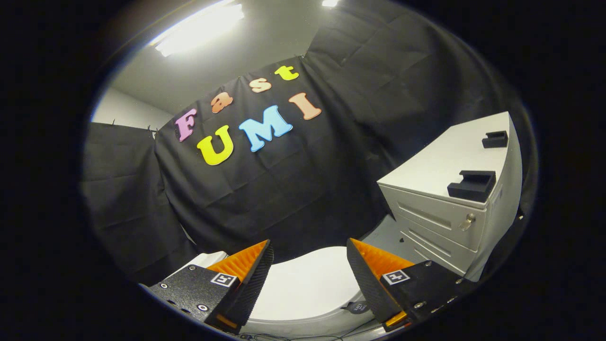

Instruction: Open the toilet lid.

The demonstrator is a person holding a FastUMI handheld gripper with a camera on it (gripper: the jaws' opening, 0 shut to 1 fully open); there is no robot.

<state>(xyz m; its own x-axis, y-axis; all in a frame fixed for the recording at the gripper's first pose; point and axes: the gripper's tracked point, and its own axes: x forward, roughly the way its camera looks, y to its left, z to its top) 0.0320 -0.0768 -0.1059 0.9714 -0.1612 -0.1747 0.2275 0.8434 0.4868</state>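
Observation:
The white toilet lid (pixel 310 284) lies flat and closed, low in the gripper view, showing between and just beyond my two fingers. My gripper (pixel 310 246) is open, with a wide gap between the fingertips and nothing held. Both fingers hover above the lid; I cannot tell whether they touch it. The near part of the toilet is hidden under the fingers.
A white drawer cabinet (pixel 450 199) stands to the right of the toilet, with two black holders (pixel 472 185) on its top. Black cloth walls close in the space behind the toilet and to the left. A ceiling light glows overhead.

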